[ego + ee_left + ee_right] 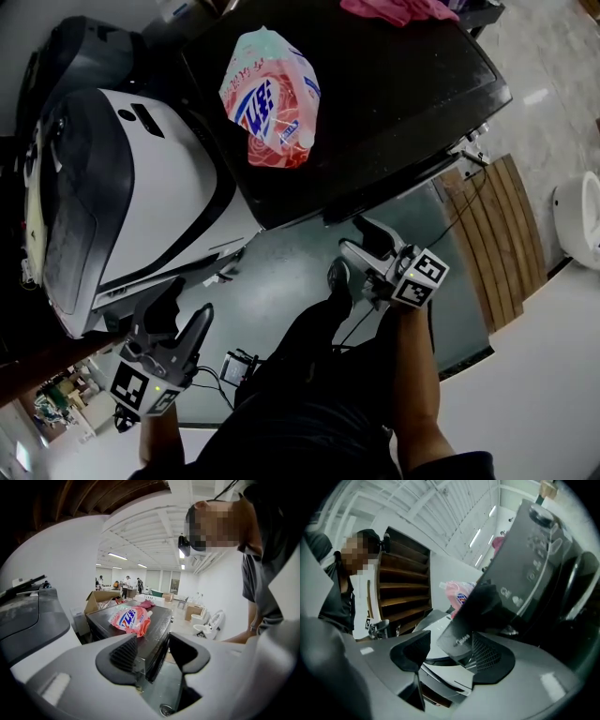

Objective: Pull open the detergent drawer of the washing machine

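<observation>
Facing the washing machine [375, 103], the right gripper [366, 246] stands wide around the detergent drawer [478, 611]'s corner. Left of the machine, the left gripper [183, 311] gapes empty.

Before you, the flat top of the black washing machine [403, 94] carries a pink, white and mint plastic detergent pouch [272, 98] lying flat and a crumpled pink cloth [398, 9] at its far edge. That machine stands on the grey-green floor [291, 262].

floor [300, 253]: grey-green, glossy | wall [61, 559]: white | ceiling [140, 531]: white, strip lights [117, 556] lit | furniture: wooden shelves [403, 597], cardboard box [99, 597]
</observation>
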`<state>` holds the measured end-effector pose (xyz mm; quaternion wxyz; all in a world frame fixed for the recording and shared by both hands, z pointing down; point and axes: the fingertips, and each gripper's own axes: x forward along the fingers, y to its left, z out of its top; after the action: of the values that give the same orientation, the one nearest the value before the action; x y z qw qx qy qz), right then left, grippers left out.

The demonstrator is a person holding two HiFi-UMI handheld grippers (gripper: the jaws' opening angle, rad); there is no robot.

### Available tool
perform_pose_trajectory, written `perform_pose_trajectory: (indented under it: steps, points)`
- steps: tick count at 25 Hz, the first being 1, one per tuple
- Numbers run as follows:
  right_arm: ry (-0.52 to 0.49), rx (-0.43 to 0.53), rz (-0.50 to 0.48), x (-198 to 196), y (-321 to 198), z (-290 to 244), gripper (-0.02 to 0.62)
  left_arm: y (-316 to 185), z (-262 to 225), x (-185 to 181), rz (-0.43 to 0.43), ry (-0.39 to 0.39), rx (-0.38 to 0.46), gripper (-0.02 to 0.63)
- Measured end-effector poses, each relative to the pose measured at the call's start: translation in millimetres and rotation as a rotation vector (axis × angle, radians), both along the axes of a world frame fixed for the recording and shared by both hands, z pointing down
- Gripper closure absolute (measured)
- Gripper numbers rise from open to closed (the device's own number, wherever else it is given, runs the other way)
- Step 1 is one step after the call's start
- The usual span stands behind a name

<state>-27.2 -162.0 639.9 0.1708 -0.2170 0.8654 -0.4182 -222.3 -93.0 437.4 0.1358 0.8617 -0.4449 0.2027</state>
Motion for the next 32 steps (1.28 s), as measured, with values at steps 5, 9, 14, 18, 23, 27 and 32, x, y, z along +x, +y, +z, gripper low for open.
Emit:
perform_pose_trajectory:
  steps: [5, 9, 14, 18, 23, 27, 32]
  points:
    - [-0.213, -0.217, 0.032, -37.9, -7.9, 65.6, 0.342, 1.4, 4.6, -4.4, -0.015, -0.001, -0.006, 0.339]
    - [-0.408, -0.221, 0.102, -45.2, -28.8, 64.1, 0.342, 7.2, 11.2, -10.9, -0.031, -0.007, -0.019, 0.339]
    - [-0.480, -0.168, 0.120, -46.8, -41.2, 48.0, 0.342, 16.1, 20.1, -21.4, -0.055, 0.001, -0.044, 0.339]
    - [-0.468, -0.172, 0.091, -47.9, -42.9, 47.1, 0.339, 21.7, 26.5, -23.7, -0.056, 0.008, -0.053, 0.339]
    - [-0.482, -0.166, 0.104, -45.3, -40.4, 47.7, 0.344, 29.0, 29.9, -29.2, -0.065, 0.005, -0.059, 0.339]
    - [-0.492, -0.145, 0.122, -29.4, -11.4, 45.7, 0.365, 30.6, 31.2, -39.5, -0.094, 0.017, -0.068, 0.339]
    - [-0.490, -0.159, 0.103, 4.9, 46.0, 45.8, 0.368, 27.4, 26.9, -31.9, -0.095, 0.044, -0.064, 0.339]
